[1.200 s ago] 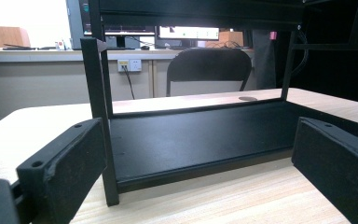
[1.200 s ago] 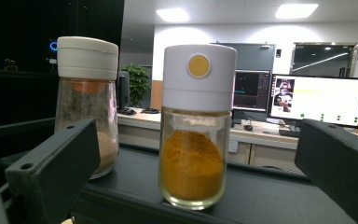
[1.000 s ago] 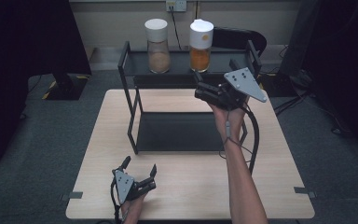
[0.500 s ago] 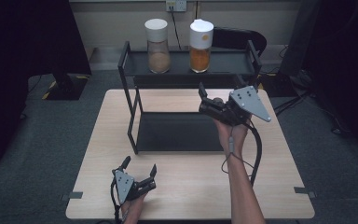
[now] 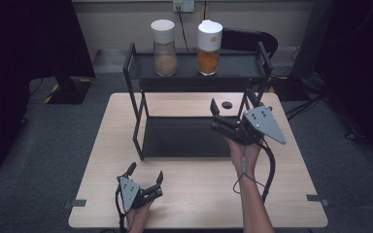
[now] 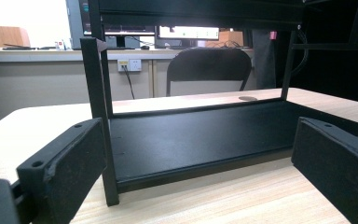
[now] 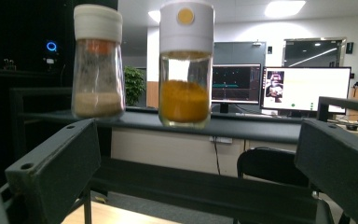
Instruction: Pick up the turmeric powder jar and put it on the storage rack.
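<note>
Right gripper (image 5: 229, 108): raised before the black rack (image 5: 136, 73), jaws wide apart, holding nothing. Orange-powder jar (image 5: 209, 47): upright on top shelf, beside beige-powder jar (image 5: 164, 47). Left gripper (image 5: 145, 174): low on counter (image 5: 291, 170), jaws wide apart, holding nothing

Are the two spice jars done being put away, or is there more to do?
Looks mostly done: the beige-powder glass jar and orange-powder glass jar stand upright on the black metal rack top shelf. Right gripper hangs open and empty below them; left gripper rests open on the table.
</note>
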Motion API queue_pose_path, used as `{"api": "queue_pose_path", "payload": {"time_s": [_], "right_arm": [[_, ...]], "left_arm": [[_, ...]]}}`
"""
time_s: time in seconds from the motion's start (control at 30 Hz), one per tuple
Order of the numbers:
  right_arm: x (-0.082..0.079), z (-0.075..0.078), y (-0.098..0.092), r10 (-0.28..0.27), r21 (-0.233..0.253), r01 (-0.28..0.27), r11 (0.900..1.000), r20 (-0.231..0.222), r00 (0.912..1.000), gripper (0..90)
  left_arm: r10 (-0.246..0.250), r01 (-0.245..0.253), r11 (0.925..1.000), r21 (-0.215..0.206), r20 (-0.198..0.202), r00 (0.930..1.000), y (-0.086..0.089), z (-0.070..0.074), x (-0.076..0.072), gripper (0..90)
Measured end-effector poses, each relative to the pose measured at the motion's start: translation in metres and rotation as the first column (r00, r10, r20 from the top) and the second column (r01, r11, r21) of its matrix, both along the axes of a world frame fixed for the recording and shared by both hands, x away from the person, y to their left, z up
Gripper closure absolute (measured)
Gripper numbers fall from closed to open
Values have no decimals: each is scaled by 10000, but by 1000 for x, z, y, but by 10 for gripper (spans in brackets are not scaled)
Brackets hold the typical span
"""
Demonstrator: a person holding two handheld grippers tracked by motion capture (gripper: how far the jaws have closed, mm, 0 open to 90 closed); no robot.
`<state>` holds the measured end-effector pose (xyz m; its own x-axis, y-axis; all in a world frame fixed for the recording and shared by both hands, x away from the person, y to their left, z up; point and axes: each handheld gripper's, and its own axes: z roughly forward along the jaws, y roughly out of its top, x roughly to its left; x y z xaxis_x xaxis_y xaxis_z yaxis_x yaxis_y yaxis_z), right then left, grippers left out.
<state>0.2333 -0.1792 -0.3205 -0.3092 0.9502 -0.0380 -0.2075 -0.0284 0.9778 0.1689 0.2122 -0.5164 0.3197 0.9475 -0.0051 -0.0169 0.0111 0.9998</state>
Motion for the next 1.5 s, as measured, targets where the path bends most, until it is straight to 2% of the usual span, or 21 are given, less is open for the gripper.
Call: {"api": "queue_pose_path", "payload": {"time_s": [0.2,0.4,0.6,0.83,1.27,1.5], "right_arm": [[-4,-15,1,-101,-101,99,9999,-134,9999,0],[-6,-38,2,-64,-13,63,10000,-705,9975,0],[-12,-53,1,83,7,-83,10000,-1081,9941,0],[-22,-68,2,63,-56,-69,10000,-998,9950,0],[-27,-82,2,-86,-106,75,9999,-1107,9938,0],[-32,-95,1,-275,-159,258,9995,-1156,9929,0]], "left_arm": [[-4,4,10000,-5,1,10000,0,0,0,27],[-10,10,10000,-23,13,10000,0,0,0,27],[-5,5,10000,-26,14,10000,0,0,0,27],[-3,3,10000,-27,14,10000,0,0,0,27],[4,-4,10000,-29,15,10000,0,0,0,27],[3,-3,10000,-28,16,10000,0,0,0,27]]}}
